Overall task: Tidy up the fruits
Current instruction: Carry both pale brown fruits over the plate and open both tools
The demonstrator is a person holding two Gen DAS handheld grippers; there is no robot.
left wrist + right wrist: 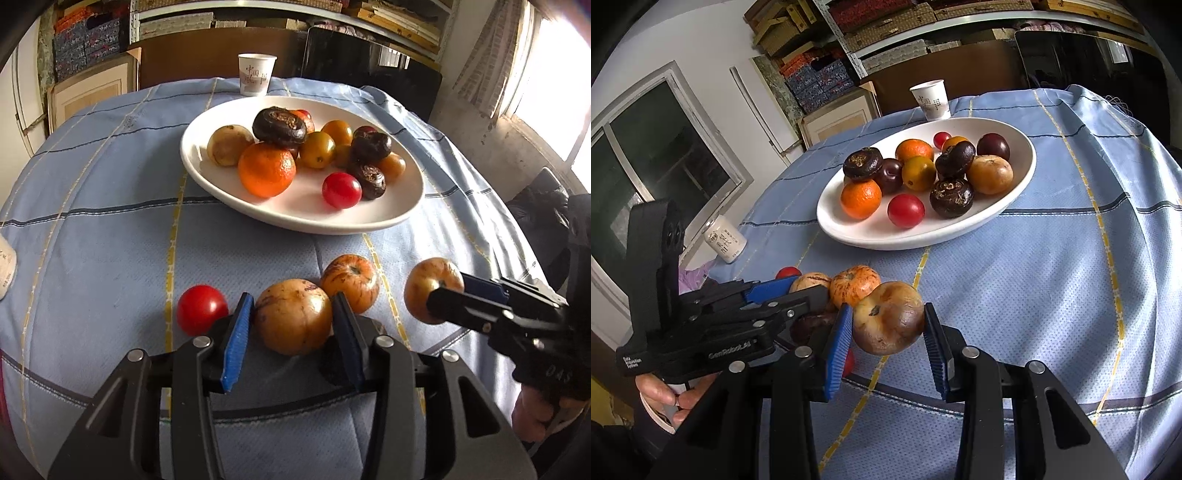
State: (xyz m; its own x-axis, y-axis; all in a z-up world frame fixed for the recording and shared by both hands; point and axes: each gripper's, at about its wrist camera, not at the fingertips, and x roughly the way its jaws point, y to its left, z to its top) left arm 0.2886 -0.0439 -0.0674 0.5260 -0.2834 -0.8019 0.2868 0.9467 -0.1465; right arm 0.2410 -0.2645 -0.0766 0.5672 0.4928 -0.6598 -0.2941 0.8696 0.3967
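Note:
My left gripper (pixel 291 299) is shut on a round yellow-brown fruit (pixel 293 321), its blue pads against both sides, low over the blue checked cloth. My right gripper (pixel 887 308) is shut on a similar brown fruit (pixel 888 317), just right of the left one. Between them lies a striped orange fruit (pixel 349 282). A red tomato (pixel 201 308) rests left of my left gripper, and a dark fruit (pixel 334 365) sits under its right finger. Beyond them the white oval plate (pixel 295 218) holds an orange (pixel 266 170), tomatoes, yellow fruits and dark ones.
A white paper cup (pixel 256 74) stands behind the plate. A pale can (pixel 724 238) lies on the cloth at the left edge. The table drops away on the right, toward a window. Shelves with boxes fill the back wall. A hand (pixel 665 397) holds the left gripper.

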